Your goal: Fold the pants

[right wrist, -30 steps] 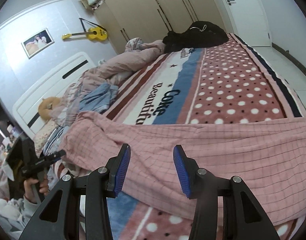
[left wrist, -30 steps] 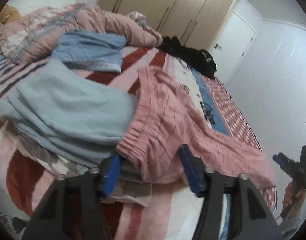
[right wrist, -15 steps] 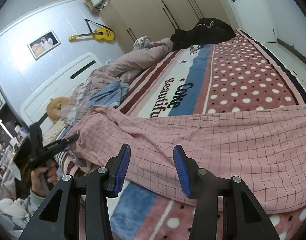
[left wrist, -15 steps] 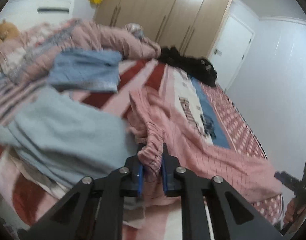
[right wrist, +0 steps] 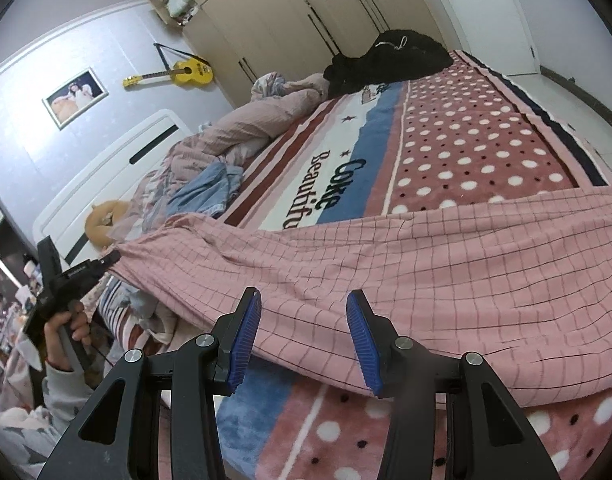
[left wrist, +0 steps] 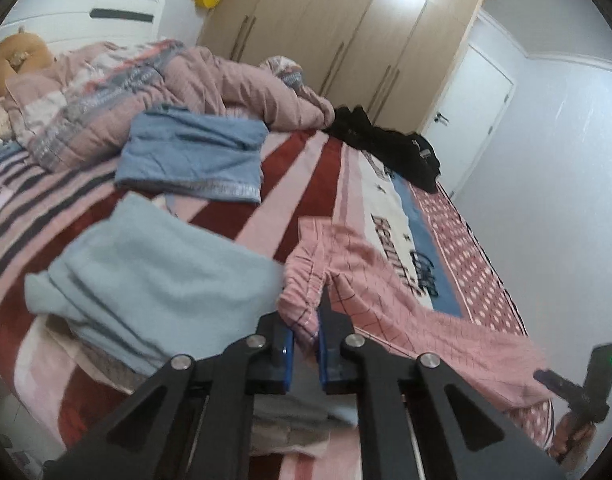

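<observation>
My left tool (left wrist: 304, 346) pinches the gathered waistband of the pink checked pants (left wrist: 370, 276), lifting that end off the bed (left wrist: 306, 176). The pants stretch away ahead of it to my right. My right tool (right wrist: 303, 338) hangs spread just above the pants' near edge, touching nothing. A folded pale-blue garment (left wrist: 153, 280) lies just left of my left tool.

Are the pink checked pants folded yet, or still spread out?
Spread. The pink checked pants lie flat across the bed, unfolded; the left tool pinches the waistband, the right tool is open.
</observation>
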Motion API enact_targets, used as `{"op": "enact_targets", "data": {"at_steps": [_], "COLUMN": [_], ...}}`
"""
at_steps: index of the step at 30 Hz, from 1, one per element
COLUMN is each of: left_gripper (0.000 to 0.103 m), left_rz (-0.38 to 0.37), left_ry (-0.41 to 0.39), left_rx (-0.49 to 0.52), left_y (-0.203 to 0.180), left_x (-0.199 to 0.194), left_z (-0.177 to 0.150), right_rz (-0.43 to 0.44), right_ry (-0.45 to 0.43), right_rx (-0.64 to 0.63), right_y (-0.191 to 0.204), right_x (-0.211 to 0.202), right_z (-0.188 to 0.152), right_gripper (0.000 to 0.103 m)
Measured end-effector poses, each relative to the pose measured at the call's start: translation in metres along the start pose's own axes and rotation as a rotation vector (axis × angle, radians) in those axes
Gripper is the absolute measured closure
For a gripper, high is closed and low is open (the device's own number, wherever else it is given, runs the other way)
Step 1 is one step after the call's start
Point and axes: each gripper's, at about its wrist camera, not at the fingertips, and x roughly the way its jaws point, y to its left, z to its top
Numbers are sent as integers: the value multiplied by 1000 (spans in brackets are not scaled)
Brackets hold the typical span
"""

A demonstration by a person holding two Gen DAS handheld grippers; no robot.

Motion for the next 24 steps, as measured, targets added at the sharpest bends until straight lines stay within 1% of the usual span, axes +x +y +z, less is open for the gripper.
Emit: {"op": "enact_targets", "data": {"at_steps": [2,3,4,5,6,7,9,12,15,18,19,20,22,23,24], "left_gripper": [96,90,77,67,50,44,42,40,37,37,37,37,33,33,33], "left_rz": [-47,-62,-65,-64,-69,-83,-123,-114,-155,-151,-162,-189,-270,-299,-312], "left_ry": [38,45,46,36,28,27,53,90,109,127,126,122,121,142,166], "left_rx": [-13,-23,-27,-28,-30,-34,-43,-76,-135,-144,-150,-160,-175,-163,-147], "left_y": [1,3,4,5,6,7,7,11,17,14,12,9,1,-8,-17], "left_x": [-1,-2,-4,-8,-12,-14,-14,-5,3,8,6,3,-1,2,8], "left_z": [-5,-8,-9,-11,-13,-15,-21,-32,-44,-55,-60,-63,-70,-73,-75], "right_rz": [0,0,3,10,16,19,29,38,49,50,51,50,47,47,49], "right_ry": [20,27,32,37,39,39,40,43,46,50,51,53,53,53,52], "right_rx": [-11,-15,-17,-17,-18,-19,-21,-23,-18,-17,-18,-19,-21,-20,-18], "right_y": [4,5,7,9,11,12,16,19,21,22,23,22,22,22,21], "right_x": [8,11,14,17,20,21,24,27,29,30,30,30,29,29,29], "right_z": [-2,-3,-4,-5,-6,-6,-7,-9,-12,-14,-14,-15,-15,-15,-15], "right_gripper": [62,62,62,62,62,62,62,62,62,62,62,62,62,62,62]}}
